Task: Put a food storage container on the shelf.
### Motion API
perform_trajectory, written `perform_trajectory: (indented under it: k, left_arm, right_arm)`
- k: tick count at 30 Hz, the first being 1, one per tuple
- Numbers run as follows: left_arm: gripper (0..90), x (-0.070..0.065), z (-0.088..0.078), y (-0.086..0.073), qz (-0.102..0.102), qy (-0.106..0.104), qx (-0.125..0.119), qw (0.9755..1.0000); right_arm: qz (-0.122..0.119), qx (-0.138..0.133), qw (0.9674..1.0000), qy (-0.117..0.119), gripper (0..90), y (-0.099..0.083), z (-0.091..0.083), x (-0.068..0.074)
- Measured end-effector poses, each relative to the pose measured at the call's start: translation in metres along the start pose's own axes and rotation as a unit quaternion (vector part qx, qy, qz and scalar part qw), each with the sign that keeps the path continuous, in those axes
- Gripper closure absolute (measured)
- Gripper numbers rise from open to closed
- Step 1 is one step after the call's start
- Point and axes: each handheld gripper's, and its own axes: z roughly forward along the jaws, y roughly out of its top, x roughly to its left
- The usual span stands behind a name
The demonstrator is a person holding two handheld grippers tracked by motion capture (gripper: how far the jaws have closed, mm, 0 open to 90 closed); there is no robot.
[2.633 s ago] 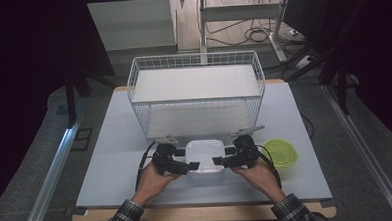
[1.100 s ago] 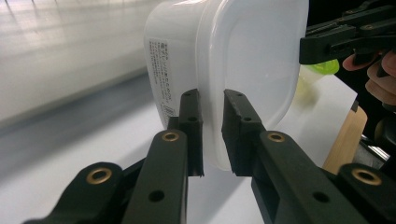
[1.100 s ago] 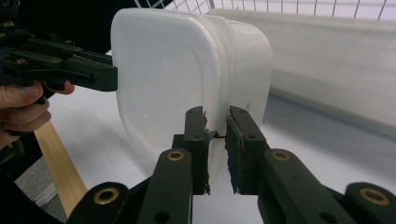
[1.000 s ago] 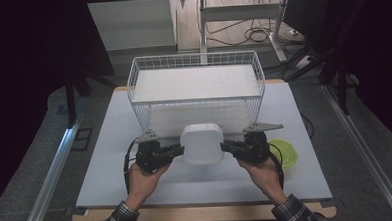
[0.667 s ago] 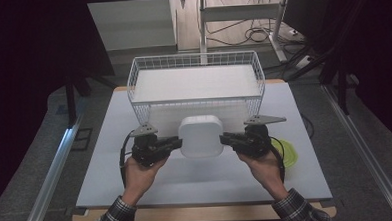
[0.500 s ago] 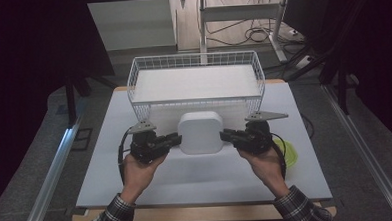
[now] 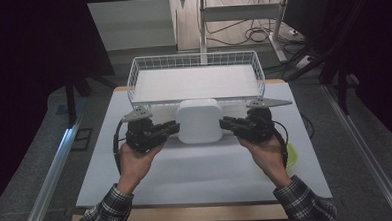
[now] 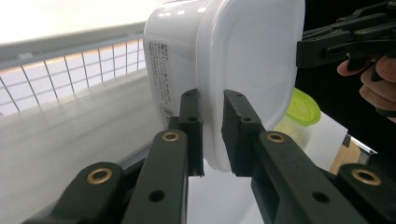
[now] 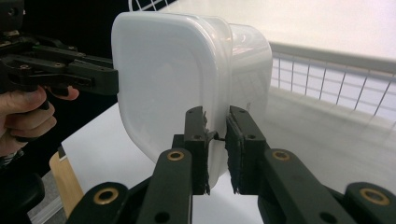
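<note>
I hold the tub [image 7: 199, 121] aloft between both grippers, left [image 7: 170, 127] and right [image 7: 228, 123], jaws clamped on its rim (opposite sides). Next I carry it ahead over the basket [image 7: 194, 60] wall.

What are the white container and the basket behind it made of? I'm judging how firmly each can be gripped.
White container: looks like glossy, slightly translucent plastic; highlights and a printed label show on its side. Basket: apparently white-coated metal wire, judging by its thin open grid walls; the coating type isn't clear.
</note>
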Motion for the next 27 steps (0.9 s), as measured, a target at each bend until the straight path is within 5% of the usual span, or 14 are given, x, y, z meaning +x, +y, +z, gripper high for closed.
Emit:
perform_trajectory:
  k: [16,27]
  left_arm:
    - [79.1,0.009,-0.014,0.034,0.000,0.006,-0.028,0.9996]
    - [79.2,0.019,-0.011,0.061,0.003,0.014,-0.032,0.9994]
  right_arm:
    - [-0.019,-0.021,0.9996,-0.004,78.9,0.042,0.002,0.005]
    - [-0.008,-0.038,0.9992,-0.003,78.6,0.064,0.010,-0.006]
